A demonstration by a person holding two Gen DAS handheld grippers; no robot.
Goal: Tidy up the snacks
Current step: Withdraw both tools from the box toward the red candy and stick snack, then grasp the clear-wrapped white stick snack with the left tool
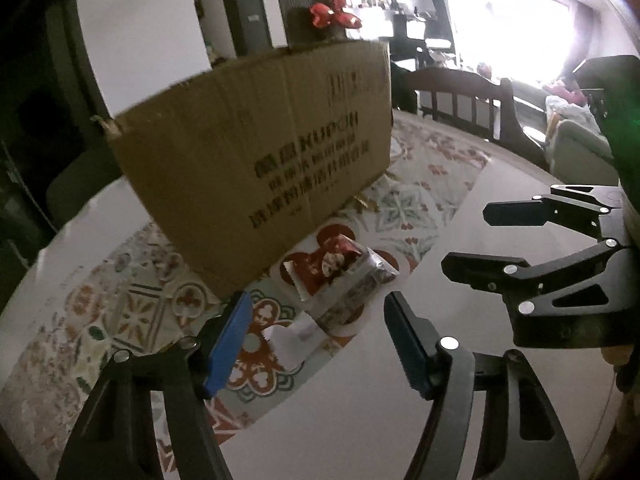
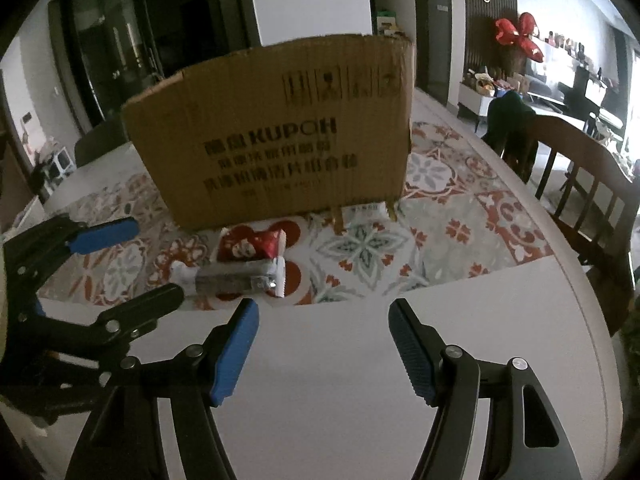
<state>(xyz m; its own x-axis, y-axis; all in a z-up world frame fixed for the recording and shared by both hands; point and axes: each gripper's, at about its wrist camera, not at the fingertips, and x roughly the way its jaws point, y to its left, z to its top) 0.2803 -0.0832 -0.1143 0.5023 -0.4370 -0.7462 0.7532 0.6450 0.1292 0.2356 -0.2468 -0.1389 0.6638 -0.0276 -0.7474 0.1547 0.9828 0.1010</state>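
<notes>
A brown cardboard box (image 1: 272, 148) stands on the patterned mat; it also shows in the right wrist view (image 2: 280, 136). In front of it lie a red snack packet (image 1: 324, 264) and a silver-grey snack packet (image 1: 360, 292), touching each other; both show in the right wrist view, red (image 2: 250, 246) and grey (image 2: 236, 280). My left gripper (image 1: 318, 340) is open and empty, just short of the packets. My right gripper (image 2: 324, 346) is open and empty over the white table, to the right of the packets. Each gripper shows in the other's view, the right (image 1: 476, 240) and the left (image 2: 132, 260).
The white table (image 2: 340, 380) carries a patterned mat (image 2: 440, 216). A small white packet (image 2: 364, 210) lies at the box's right foot. Wooden chairs (image 2: 580, 184) stand along the table's right edge. A red bow (image 2: 518, 36) is in the background.
</notes>
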